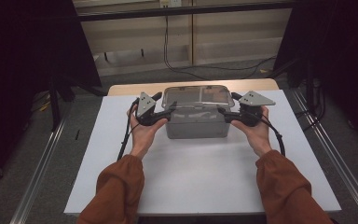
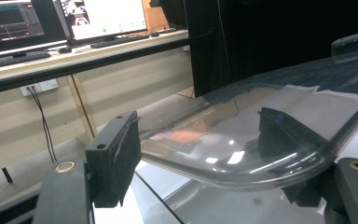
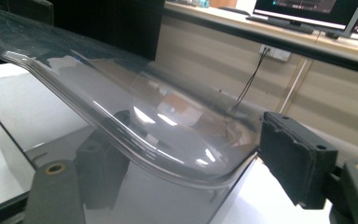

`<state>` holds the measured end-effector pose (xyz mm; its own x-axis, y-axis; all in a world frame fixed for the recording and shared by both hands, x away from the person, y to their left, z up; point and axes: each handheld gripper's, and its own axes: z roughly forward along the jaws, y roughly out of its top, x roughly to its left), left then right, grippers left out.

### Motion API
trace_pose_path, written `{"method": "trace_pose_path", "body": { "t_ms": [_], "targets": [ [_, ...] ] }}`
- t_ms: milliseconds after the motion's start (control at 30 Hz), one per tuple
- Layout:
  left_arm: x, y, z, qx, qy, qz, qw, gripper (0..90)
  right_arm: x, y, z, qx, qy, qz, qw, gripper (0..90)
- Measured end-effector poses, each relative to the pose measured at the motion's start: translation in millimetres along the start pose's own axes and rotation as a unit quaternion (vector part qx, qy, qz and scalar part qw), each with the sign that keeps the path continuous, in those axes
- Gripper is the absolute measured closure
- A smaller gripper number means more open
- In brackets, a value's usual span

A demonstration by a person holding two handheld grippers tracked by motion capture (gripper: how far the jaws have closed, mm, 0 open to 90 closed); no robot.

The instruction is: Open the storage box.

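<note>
With each hand-held gripper [image 1: 164, 115] [image 1: 224, 113] spread around an end of the clear lid [image 1: 196, 96] atop the grey box [image 1: 196, 125], apparently unclamped, pinch evenly before lifting level.

We found the box [image 1: 196, 125] sitting at the centre of the table [image 1: 200, 177], its lid [image 1: 198, 96] resting on top. Our left gripper [image 1: 167, 113] sat at the box's nine o'clock, at the lid's near left corner, and our right gripper [image 1: 223, 114] at three o'clock, at the near right corner. Each gripper had the lid's edge between its jaws. Behind the table, at twelve o'clock, cables [image 1: 177, 65] lay on the floor before a wall.
</note>
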<state>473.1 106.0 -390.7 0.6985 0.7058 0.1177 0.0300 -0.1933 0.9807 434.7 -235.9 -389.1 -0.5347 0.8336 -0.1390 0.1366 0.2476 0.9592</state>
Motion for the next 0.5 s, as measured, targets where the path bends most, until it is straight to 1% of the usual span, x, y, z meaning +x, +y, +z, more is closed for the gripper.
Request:
{"method": "trace_pose_path", "body": {
  "t_ms": [33, 100, 133, 167, 200, 233, 267, 300, 367, 400, 433, 467, 500],
  "targets": [
    [0.1, 0.8, -0.2, 0.0, -0.002, 0.007, 1.0, 32.1, -0.2, 0.3, 0.8, -0.005, 0.001, -0.002, 1.0, 24.1],
    [-0.2, 1.3, -0.6, -0.001, -0.002, 0.009, 1.0, 32.9, -0.7, 0.3, 1.0, -0.006, 0.002, -0.003, 1.0, 23.8],
    [-0.6, 1.9, -0.3, -0.007, -0.004, 0.011, 0.9999, 34.4, -1.6, 0.6, 1.1, -0.009, 0.002, -0.003, 1.0, 23.8],
    [-0.4, 2.3, -0.4, -0.005, -0.003, 0.012, 0.9999, 35.4, -2.6, 1.1, 1.4, -0.013, 0.0, 0.0, 0.9999, 24.0],
    [-0.4, 2.9, -0.3, -0.005, 0.002, 0.009, 0.9999, 34.6, -3.4, 1.4, 1.6, -0.015, -0.002, 0.0, 0.9999, 24.3],
    [0.9, 3.8, 0.2, -0.007, -0.001, 0.008, 0.9999, 33.7, -5.4, 2.7, 2.5, -0.018, -0.005, 0.003, 0.9998, 26.3],
    [0.9, 3.8, 0.2, -0.007, -0.001, 0.008, 0.9999, 33.8, -5.4, 2.7, 2.5, -0.018, -0.005, 0.003, 0.9998, 26.3],
    [1.5, 5.3, 0.9, -0.009, -0.002, 0.007, 0.9999, 33.9, -7.0, 4.0, 3.7, -0.021, -0.005, 0.001, 0.9998, 28.5],
    [2.1, 6.3, 0.9, -0.009, -0.005, 0.007, 0.9999, 34.7, -7.7, 4.7, 3.9, -0.02, -0.005, 0.0, 0.9998, 28.7],
    [2.9, 7.5, 1.0, -0.009, -0.01, 0.008, 0.9999, 36.2, -9.0, 6.0, 4.4, -0.02, -0.003, 0.0, 0.9998, 29.2],
    [3.1, 9.0, 2.0, -0.013, -0.01, 0.005, 0.9999, 37.0, -12.0, 9.8, 4.7, -0.027, -0.004, 0.0, 0.9996, 31.8],
    [4.3, 10.1, 1.6, -0.012, -0.013, 0.009, 0.9998, 37.6, -12.8, 11.3, 4.8, -0.026, -0.001, 0.002, 0.9996, 32.4],
    [4.7, 11.1, 1.7, -0.015, -0.012, 0.008, 0.9998, 39.1, -13.5, 12.7, 5.3, -0.03, -0.001, 0.001, 0.9995, 33.7]
  ]
}}
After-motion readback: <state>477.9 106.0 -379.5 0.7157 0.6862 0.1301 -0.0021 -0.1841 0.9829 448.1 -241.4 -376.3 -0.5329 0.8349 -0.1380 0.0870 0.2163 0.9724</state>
